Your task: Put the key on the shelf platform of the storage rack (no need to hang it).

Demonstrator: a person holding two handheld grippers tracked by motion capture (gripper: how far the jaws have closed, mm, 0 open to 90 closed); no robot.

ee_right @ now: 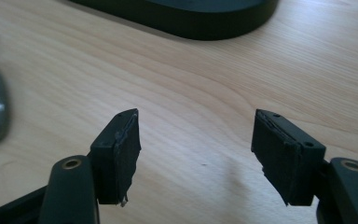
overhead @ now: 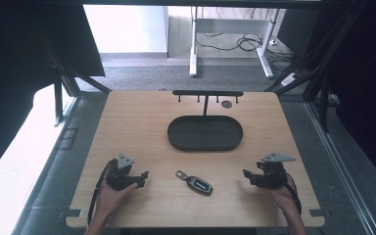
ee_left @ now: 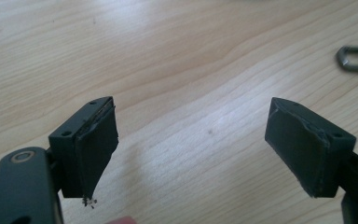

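I hold a pair of black two-jaw tongs in each hand, resting low over a pale wooden surface [overhead: 127, 117]. My left tongs [overhead: 143, 178] sit near the front left, and my right tongs [overhead: 246, 175] near the front right, each pointing inward toward the middle. Both pairs stand wide apart and hold nothing, with bare wood between their jaws. Between them, near the front edge, lies a small black car key fob with a silver trim and a metal ring [overhead: 195, 182]. Its long axis runs on a slant, ring end toward the back left, body toward the front right. It lies to the right of my left tongs and to the left of my right tongs, roughly midway, so neither hand looks clearly nearer. Farther back sits a black oval tray [overhead: 176, 139] beneath a black T-shaped hook rack [overhead: 207, 93].
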